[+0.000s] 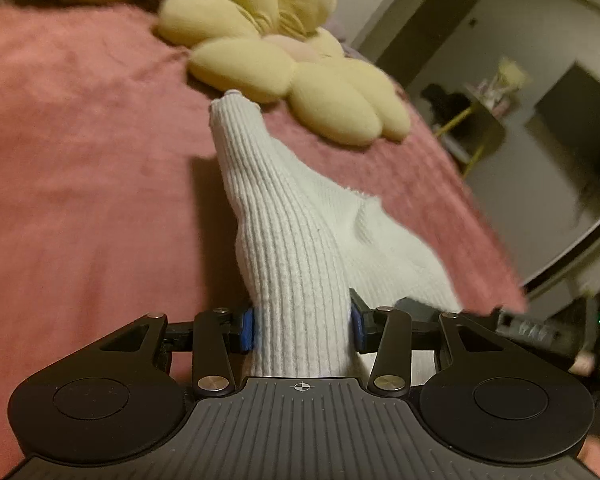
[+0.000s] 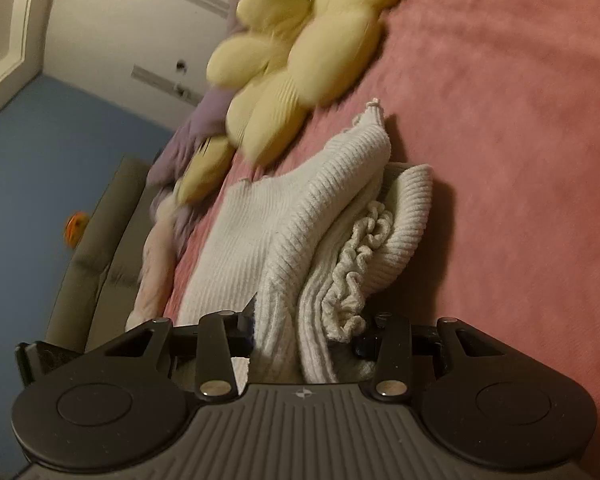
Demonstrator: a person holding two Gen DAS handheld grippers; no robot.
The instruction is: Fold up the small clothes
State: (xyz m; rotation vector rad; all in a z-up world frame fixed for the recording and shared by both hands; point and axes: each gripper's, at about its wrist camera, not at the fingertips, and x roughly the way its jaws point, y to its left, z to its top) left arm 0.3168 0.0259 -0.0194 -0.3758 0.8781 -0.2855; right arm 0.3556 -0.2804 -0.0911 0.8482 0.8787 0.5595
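Observation:
A small white ribbed knit garment (image 1: pixel 292 216) lies on a pink bedspread (image 1: pixel 80 160). One ribbed strip of it runs up between the blue pads of my left gripper (image 1: pixel 302 326), which is shut on it; the fabric rises off the bed toward the jaws. In the right wrist view the same white garment (image 2: pixel 300 216) is bunched into folds with a ruffled edge (image 2: pixel 360 248), and my right gripper (image 2: pixel 304 334) is shut on that bundle. The right gripper's body (image 1: pixel 540 332) shows at the left wrist view's right edge, close beside the left one.
A yellow flower-shaped cushion (image 1: pixel 284 60) lies on the bed just beyond the garment, also seen as the cushion (image 2: pixel 296 64) in the right wrist view. Purple bedding (image 2: pixel 188 136) sits at the bed's head. The bed edge (image 1: pixel 480 216) drops off to the right, with furniture beyond.

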